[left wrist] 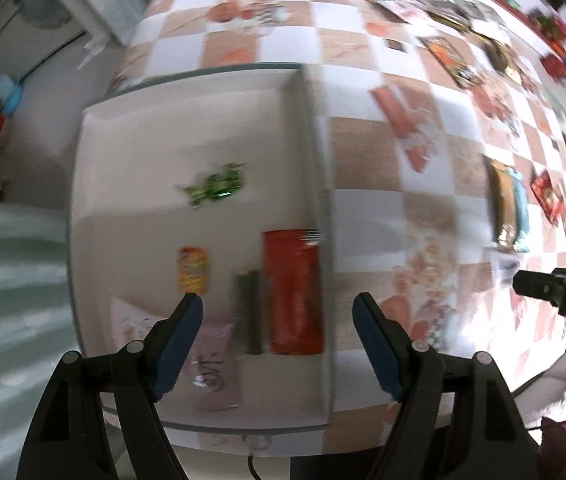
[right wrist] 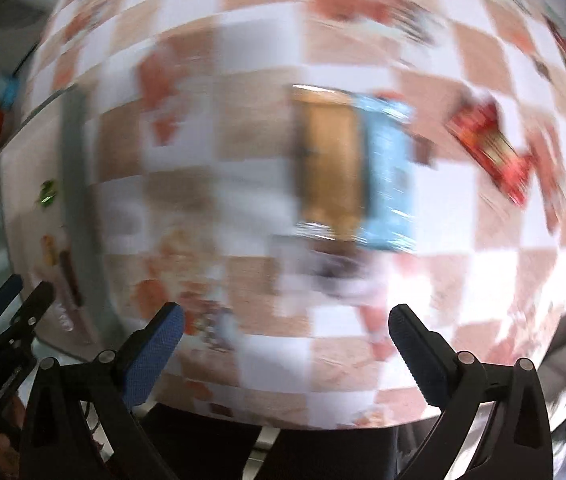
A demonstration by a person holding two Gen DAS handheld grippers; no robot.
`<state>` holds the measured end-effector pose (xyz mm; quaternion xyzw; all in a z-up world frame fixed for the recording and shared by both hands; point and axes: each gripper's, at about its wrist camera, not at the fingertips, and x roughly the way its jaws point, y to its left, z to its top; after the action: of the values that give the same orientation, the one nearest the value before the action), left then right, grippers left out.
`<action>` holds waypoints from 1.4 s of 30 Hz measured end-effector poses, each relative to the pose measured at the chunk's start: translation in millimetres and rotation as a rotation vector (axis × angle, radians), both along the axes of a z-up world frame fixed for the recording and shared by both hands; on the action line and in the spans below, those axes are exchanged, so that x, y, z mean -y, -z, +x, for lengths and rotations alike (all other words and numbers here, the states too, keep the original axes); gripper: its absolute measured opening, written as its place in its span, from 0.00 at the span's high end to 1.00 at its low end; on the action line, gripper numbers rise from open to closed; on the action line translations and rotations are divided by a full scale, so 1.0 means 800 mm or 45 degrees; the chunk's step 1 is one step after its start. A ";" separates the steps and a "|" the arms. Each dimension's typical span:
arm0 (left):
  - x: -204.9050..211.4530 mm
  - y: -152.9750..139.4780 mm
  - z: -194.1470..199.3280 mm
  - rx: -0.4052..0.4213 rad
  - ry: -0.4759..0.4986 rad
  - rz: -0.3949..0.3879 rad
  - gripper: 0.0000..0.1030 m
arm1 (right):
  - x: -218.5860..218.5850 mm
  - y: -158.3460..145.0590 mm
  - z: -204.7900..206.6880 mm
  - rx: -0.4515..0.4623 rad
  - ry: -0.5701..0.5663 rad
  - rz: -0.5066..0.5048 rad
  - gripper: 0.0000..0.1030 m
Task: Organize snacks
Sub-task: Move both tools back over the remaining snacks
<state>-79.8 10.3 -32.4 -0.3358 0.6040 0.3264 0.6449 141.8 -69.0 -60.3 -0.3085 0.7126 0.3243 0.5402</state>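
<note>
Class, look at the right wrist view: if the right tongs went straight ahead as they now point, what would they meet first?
Probably the brown packet lying beside the blue packet on the checkered table. The open right tongs point roughly at that pair, with nothing between; blur makes depth uncertain.

One tray (left wrist: 187,92), two grippers (left wrist: 279,312) (right wrist: 285,322)

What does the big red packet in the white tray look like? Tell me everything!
The red packet is a long, flat pouch, shiny like plastic film, with a pale striped patch at its far right corner. It lies flat on the floor of the white tray, running lengthwise along the right wall and looking pressed against it. A thin dark stick pack lies alongside its left edge, seemingly touching. The picture is blurry, so no printing can be read. Neither gripper touches it.
</note>
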 end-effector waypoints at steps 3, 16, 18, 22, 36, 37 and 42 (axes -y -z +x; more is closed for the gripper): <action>0.014 -0.002 0.023 0.004 0.061 -0.009 0.22 | 0.033 0.011 0.032 0.008 0.103 -0.036 0.00; 0.059 0.006 0.085 -0.019 0.220 -0.062 0.22 | 0.108 0.039 0.086 -0.021 0.297 -0.128 0.00; 0.064 0.008 0.092 -0.026 0.234 -0.066 0.22 | 0.110 0.039 0.090 -0.017 0.308 -0.128 0.00; 0.073 0.011 0.104 -0.045 0.260 -0.072 0.22 | 0.120 0.042 0.106 -0.006 0.330 -0.114 0.00; 0.093 0.027 0.097 -0.127 0.253 -0.093 0.22 | 0.043 0.065 0.142 0.041 0.293 -0.112 0.00; 0.094 0.028 0.091 -0.129 0.247 -0.096 0.22 | 0.045 0.069 0.135 0.019 0.293 -0.127 0.00; 0.085 0.030 0.087 -0.130 0.243 -0.094 0.22 | 0.031 0.082 0.082 -0.113 0.237 -0.122 0.00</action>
<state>-10.1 -57.6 -56.7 -0.2833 0.6768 0.2578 0.6287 207.2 -94.2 -125.5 -0.2519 0.7762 0.2516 0.5204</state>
